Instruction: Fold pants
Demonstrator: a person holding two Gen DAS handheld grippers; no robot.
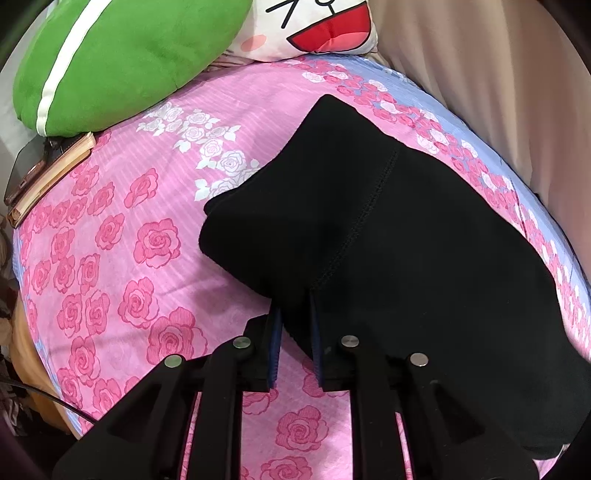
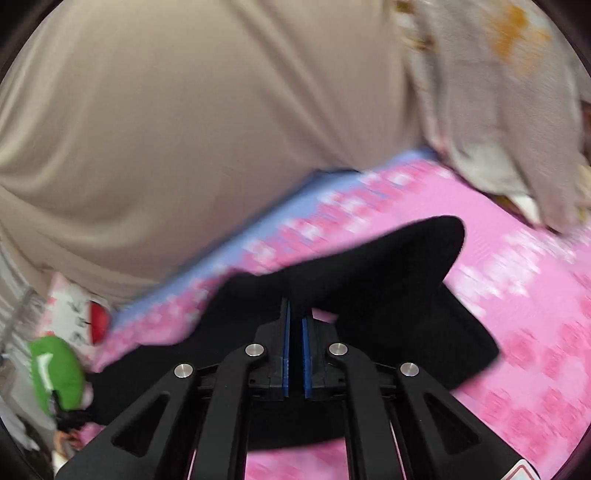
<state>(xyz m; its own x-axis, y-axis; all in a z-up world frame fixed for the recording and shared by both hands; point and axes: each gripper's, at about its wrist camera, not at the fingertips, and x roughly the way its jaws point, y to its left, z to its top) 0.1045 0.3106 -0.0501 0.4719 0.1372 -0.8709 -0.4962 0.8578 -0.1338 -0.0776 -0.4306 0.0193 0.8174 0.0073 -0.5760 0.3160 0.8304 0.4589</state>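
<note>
Black pants [image 1: 369,229] lie on the pink rose-print sheet [image 1: 122,258], already folded into a thick bundle, stitched seam running diagonally across the top layer.

My left gripper [image 1: 295,306] is at the near edge of the bundle. Blue pads sit close together with a narrow gap, and a fold of the black fabric sits in that gap at the tips. Looks pinched on the pants edge.

My right gripper [image 2: 296,314] has its blue pads nearly touching, with black cloth between them and around the tips. Clamped on the pants [image 2: 388,295]. From this side the fabric rises in a peaked flap above the sheet [image 2: 517,314], another layer spread flat under it. View is motion-blurred, so I can't tell the layer count.

Around it: green cushion [image 1: 122,62] with a white stripe and a white cartoon-face pillow [image 1: 314,29] at the far end of the sheet, a phone on a book [image 1: 48,173] beside the cushion, beige curtain [image 2: 184,129] along the sheet's blue border.
</note>
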